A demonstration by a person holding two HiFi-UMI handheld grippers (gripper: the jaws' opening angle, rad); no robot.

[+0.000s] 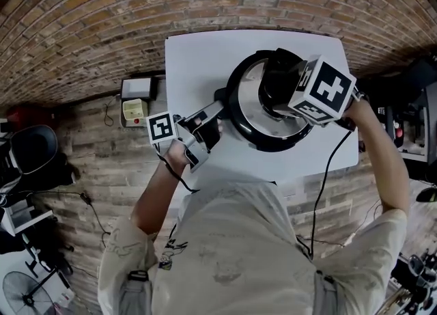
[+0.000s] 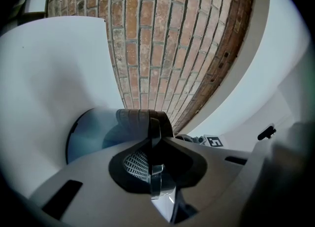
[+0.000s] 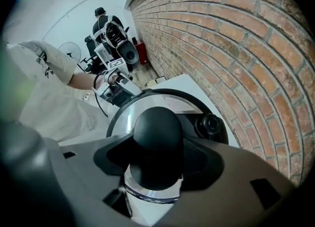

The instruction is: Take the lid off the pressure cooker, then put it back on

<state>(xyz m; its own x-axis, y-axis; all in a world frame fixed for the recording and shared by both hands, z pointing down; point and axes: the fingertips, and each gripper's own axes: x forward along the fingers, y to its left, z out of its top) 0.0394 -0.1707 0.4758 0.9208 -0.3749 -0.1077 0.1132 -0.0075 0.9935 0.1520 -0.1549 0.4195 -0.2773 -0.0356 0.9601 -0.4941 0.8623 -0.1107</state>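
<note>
**Head view:** pressure cooker (image 1: 273, 144), lid (image 1: 254, 105) seated, stands on the bench (image 1: 198, 61).
**Left gripper view:** left gripper (image 2: 156, 172) pinches the cooker's side handle (image 2: 155, 127).
**Right gripper view:** right gripper (image 3: 158, 162) clasps the knob (image 3: 158, 132) atop the cooker. A weak clasp on this rounded knob could let the lid slip.

Left gripper (image 2: 155, 140) level and clamped; right gripper (image 3: 157, 145) points down, clamped.
</note>
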